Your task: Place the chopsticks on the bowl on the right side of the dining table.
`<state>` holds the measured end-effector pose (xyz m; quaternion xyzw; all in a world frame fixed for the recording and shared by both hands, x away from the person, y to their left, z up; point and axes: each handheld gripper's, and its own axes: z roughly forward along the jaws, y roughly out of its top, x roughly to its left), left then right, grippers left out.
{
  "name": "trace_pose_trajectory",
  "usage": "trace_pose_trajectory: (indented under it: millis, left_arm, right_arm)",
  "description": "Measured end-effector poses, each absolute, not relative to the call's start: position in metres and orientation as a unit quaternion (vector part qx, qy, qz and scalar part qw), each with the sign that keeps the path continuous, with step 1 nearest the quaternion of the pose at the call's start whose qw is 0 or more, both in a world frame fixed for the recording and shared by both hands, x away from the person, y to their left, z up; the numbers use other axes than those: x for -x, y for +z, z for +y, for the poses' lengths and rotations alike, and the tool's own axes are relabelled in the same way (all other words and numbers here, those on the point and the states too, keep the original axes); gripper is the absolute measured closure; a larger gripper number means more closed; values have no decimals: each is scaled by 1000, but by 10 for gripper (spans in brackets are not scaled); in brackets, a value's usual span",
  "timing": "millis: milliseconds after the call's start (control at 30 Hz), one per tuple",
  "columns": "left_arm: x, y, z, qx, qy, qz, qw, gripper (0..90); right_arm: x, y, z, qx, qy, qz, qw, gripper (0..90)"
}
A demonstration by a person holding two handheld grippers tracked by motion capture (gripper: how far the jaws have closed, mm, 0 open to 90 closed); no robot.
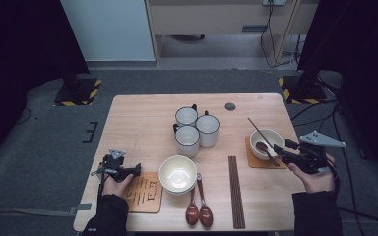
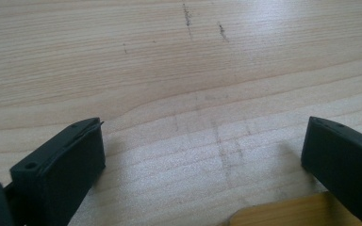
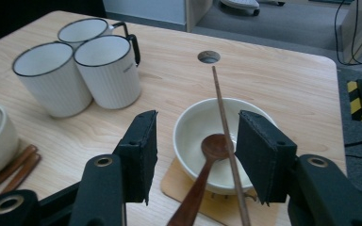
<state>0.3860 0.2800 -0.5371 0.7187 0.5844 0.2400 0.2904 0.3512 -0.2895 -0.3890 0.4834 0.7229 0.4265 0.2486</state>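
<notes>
Where the high view looks down on the pale wooden table [image 1: 142,118], the right gripper [image 1: 281,150] hovers just beside the small cream ceramic bowl [image 1: 270,137] at the table's right side. That bowl sits on a light wooden coaster [image 1: 252,160] and holds a brown wooden spoon [image 1: 263,146] and a thin dark chopsticks pair [image 1: 257,129] that leans out over its far rim. The left gripper [image 1: 137,168] rests low at the near left, at the edge of a square wooden coaster with carved slots [image 1: 145,194]. Between them lie a stack of cream bowls [image 1: 177,174], two reddish-brown spoons [image 1: 199,209], a bundle of dark chopsticks [image 1: 235,189] and three white ribbed mugs with dark rims [image 1: 197,129].

In the left gripper view, the left gripper [image 2: 202,146] stands released, its jaws wide apart over bare wood, with a corner of the slotted coaster [image 2: 283,214] just below.

In the right gripper view, the right gripper [image 3: 195,150] is released, jaws apart and clear of everything. Behind the gap sits the cream bowl [image 3: 193,127], with the spoon's [image 3: 202,169] handle running out toward the camera and the chopsticks [image 3: 224,122] slanting across the rim. The mugs [image 3: 80,70] stand well off to the left.
</notes>
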Motion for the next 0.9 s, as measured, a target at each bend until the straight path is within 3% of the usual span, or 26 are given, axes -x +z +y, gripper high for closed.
trace_pose_trajectory:
  millis: [900]
  left_arm:
    - [-386, -537, 280, -719, 240, 584, 290, 0]
  right_arm:
    - [-333, -399, -240, -461, 428, 737, 245, 507]
